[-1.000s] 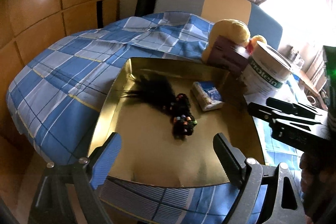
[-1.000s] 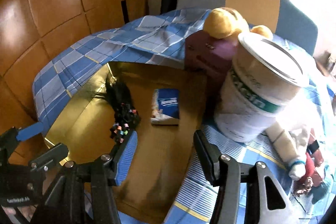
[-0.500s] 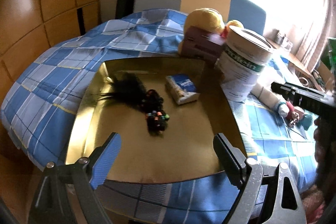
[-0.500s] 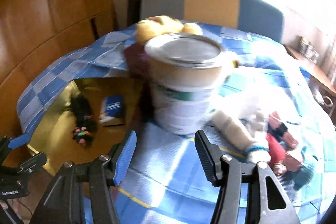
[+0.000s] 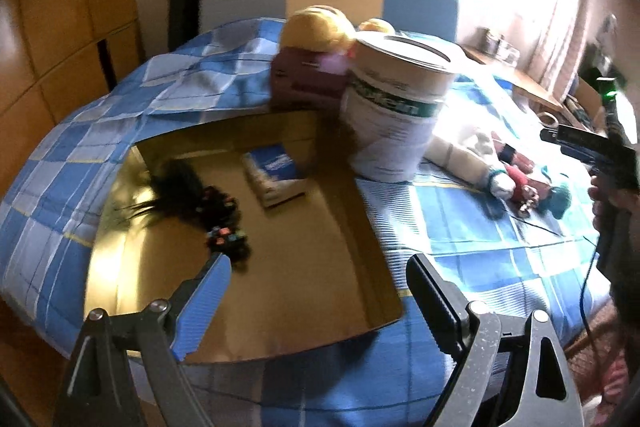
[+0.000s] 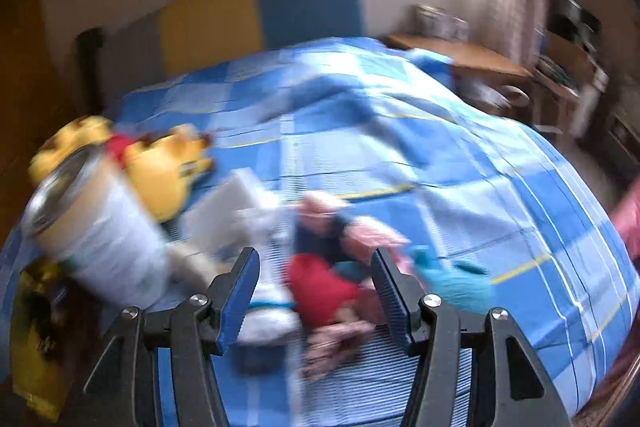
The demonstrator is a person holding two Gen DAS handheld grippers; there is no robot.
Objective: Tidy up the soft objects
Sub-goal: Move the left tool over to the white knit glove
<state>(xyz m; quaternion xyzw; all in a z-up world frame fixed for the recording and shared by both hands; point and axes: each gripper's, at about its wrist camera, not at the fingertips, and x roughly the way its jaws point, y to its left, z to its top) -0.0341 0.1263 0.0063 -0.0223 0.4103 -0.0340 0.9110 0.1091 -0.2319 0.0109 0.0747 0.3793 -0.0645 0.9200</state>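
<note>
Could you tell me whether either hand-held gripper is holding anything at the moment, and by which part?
Nothing is held. The left hand-held gripper is open above the gold tray; the right hand-held gripper is open above the small doll.

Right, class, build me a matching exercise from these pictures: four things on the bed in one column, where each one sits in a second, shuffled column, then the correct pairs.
Things
1. tissue pack
2. protein tub
3. yellow plush
4. red soft toy

Places
A. behind the maroon box
B. inside the gold tray
C. between the open jaws of the right gripper
D. on the blanket beside the tray's right edge

Pairs: 1-B, 2-D, 3-A, 4-C
</note>
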